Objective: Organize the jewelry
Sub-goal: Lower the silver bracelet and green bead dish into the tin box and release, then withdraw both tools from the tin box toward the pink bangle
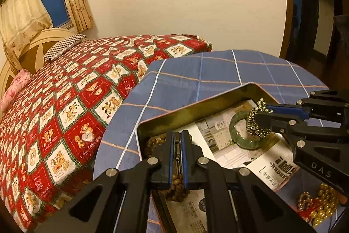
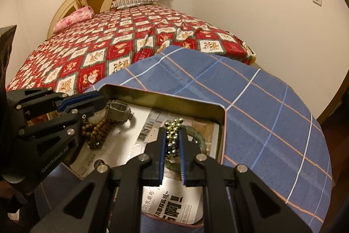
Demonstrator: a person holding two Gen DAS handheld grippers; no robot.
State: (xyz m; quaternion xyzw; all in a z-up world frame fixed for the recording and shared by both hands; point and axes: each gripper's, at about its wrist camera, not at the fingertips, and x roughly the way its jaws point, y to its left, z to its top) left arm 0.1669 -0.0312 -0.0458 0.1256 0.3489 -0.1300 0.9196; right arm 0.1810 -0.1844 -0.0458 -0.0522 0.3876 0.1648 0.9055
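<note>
Brass-toned and shallow, the rectangular tin (image 2: 165,99) is sitting on a blue plaid cloth (image 2: 261,102), lined with printed paper (image 1: 220,141). The left gripper (image 1: 177,134), lettered "GenRobot.AI", is clenching a metal-link watch (image 2: 117,110) over brown wooden beads (image 2: 98,130). The right gripper (image 2: 173,134), marked "DAS", is pinching a dark metallic bead bracelet (image 1: 257,119) just above a smooth green jade bangle (image 1: 240,137) inside the tin.

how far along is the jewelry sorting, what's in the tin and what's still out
Done: green bangle and wooden beads lie in the tin. In hand: right gripper holds a dark bead bracelet over the tin; left gripper grips a watch. Left: gold beads outside.
</note>
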